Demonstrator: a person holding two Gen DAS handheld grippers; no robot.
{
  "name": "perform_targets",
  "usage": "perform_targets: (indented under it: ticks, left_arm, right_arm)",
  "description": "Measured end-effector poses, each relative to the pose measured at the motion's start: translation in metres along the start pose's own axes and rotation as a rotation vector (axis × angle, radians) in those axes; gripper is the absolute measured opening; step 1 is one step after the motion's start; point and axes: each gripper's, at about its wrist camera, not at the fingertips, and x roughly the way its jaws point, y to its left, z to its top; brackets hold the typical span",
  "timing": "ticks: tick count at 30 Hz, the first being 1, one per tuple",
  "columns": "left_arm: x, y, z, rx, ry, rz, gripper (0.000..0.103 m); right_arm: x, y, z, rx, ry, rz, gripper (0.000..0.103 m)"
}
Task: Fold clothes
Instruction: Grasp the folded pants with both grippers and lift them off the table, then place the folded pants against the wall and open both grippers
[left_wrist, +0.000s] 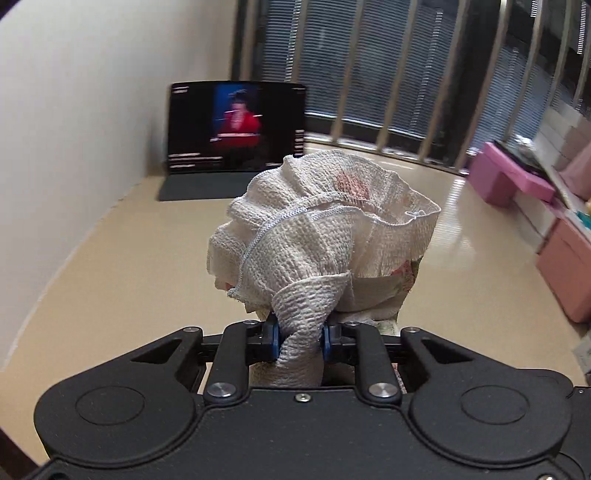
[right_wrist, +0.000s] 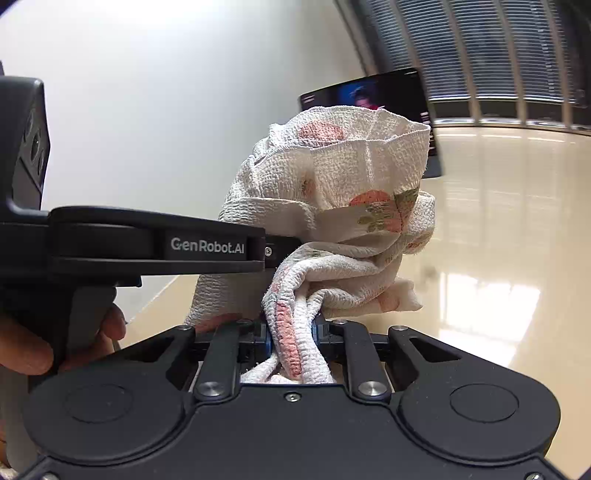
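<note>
Crumpled white strawberry-print garment (left_wrist: 317, 229)

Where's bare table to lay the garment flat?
The table is bare from the wall edge across its middle, between the tablet at the back and both grippers. It is crowded on the right: pink boxes line that side. Left gripper and right gripper both clamp the bunched garment.
</note>
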Motion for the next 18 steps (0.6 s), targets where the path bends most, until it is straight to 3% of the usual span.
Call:
perform_targets:
  ticks: [4, 9, 11, 12, 13, 14, 16, 17, 18]
  left_arm:
    - [0.027, 0.078, 0.008, -0.066, 0.086, 0.11, 0.02]
    - [0.05, 0.121, 0.01, -0.06, 0.128, 0.185, 0.023]
    - [0.055, 0.132, 0.011, -0.073, 0.147, 0.191, 0.031]
    - [0.053, 0.135, 0.012, -0.088, 0.151, 0.194, 0.042]
    - [0.05, 0.137, 0.013, -0.103, 0.151, 0.197, 0.047]
    - [0.044, 0.136, 0.014, -0.11, 0.13, 0.198, 0.054]
    - [0.019, 0.132, 0.014, -0.089, 0.052, 0.223, 0.063]
    - [0.003, 0.128, 0.012, -0.064, 0.001, 0.243, 0.072]
    - [-0.012, 0.12, 0.011, -0.038, -0.042, 0.265, 0.087]
  right_arm:
    - [0.075, 0.053, 0.01, -0.031, 0.065, 0.051, 0.019]
    - [0.132, 0.087, 0.007, -0.016, 0.123, 0.065, 0.023]
    - [0.14, 0.094, 0.005, -0.029, 0.141, 0.058, 0.036]
    - [0.139, 0.094, 0.005, -0.029, 0.146, 0.058, 0.045]
    - [0.134, 0.092, 0.004, -0.033, 0.145, 0.051, 0.074]
    - [0.118, 0.087, 0.004, -0.045, 0.129, 0.028, 0.093]
    - [0.085, 0.077, 0.004, -0.07, 0.096, -0.018, 0.097]
    - [0.068, 0.072, 0.004, -0.082, 0.079, -0.04, 0.097]
    - [0.052, 0.066, 0.004, -0.095, 0.063, -0.063, 0.098]
